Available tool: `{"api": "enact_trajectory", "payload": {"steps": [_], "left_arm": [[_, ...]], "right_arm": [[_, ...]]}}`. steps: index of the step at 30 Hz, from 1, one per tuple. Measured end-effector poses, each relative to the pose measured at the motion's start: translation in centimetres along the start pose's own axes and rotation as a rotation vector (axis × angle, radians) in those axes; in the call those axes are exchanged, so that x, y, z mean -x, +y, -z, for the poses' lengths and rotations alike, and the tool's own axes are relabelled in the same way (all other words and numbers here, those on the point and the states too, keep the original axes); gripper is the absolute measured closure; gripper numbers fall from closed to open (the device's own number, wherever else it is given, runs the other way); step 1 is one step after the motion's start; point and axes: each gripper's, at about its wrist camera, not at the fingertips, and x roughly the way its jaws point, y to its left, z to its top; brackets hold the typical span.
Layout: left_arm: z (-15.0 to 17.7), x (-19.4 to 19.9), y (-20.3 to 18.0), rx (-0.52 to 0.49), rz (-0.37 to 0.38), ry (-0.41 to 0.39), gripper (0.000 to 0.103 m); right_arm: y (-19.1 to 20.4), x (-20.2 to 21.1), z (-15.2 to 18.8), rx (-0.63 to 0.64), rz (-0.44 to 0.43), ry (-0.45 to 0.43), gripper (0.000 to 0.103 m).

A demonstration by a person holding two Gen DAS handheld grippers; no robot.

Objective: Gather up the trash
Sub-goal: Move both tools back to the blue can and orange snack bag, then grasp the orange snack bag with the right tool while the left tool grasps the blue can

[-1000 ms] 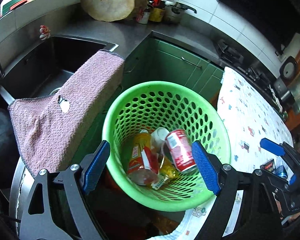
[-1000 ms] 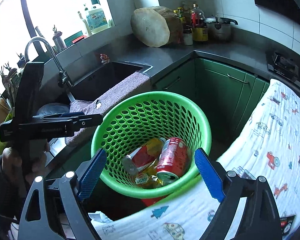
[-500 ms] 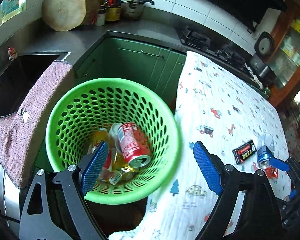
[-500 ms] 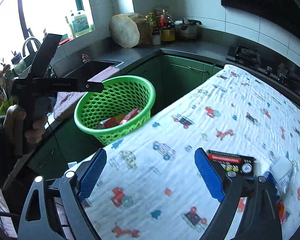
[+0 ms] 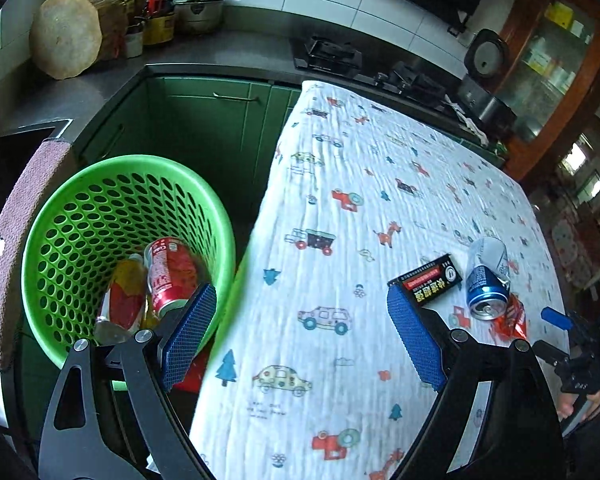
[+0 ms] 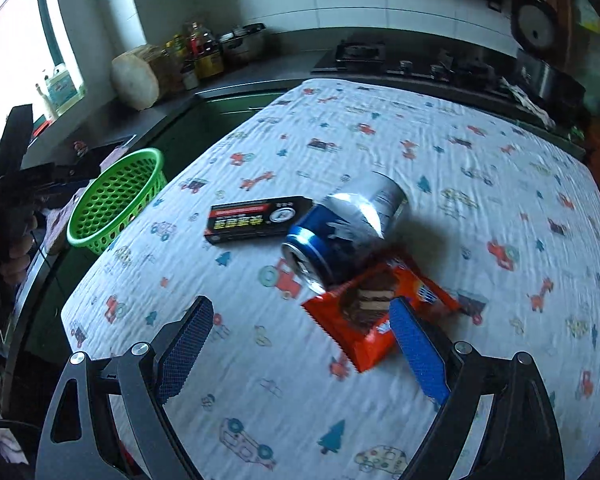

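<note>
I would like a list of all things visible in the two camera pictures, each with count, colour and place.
basket: 1, green, beside the table's edge
red can: 1, red, in basket
yellow-red bottle: 1, in basket
blue can: 1, blue-silver, lying on tablecloth
black box: 1, black-red, left of blue can
snack wrapper: 1, orange, under blue can's mouth
tablecloth: 1, white, printed
towel: 1, pink, over the sink edge
left gripper: open
right gripper: open

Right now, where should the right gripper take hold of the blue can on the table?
Probably across the blue can's round middle, coming from above. It lies on its side, open end toward the camera, its near end touching the orange wrapper, so the fingers should straddle its width.
</note>
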Motion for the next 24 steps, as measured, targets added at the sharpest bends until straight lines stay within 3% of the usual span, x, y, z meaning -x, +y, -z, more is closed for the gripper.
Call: {"api": "enact_trajectory", "payload": {"steps": [5,10,17,24], "left_arm": [[-0.1,-0.8,-2.9,-0.043,0.027,0.014,0.017],[-0.3,-1.8,-4.9,-0.071,0.046,0.032,0.017],[-0.8,-2.8,-6.3,-0.109,0.069,0.051,0.017],[-1.4,-3.6,-7.8,-0.143,0.106,0.065,0.017]], "right_arm": [[-3.7,0.1,0.5,-0.144,0.019,-0.002,0.019],[-6.5,-0.6,1.2,-0.286,0.019,0.01,0.031],[-8.0,-2.6,1.8,-0.451,-0.01,0.038,0.043],[-8.4,-3.7,2.5,-0.512,-0.004,0.06,0.059]]}}
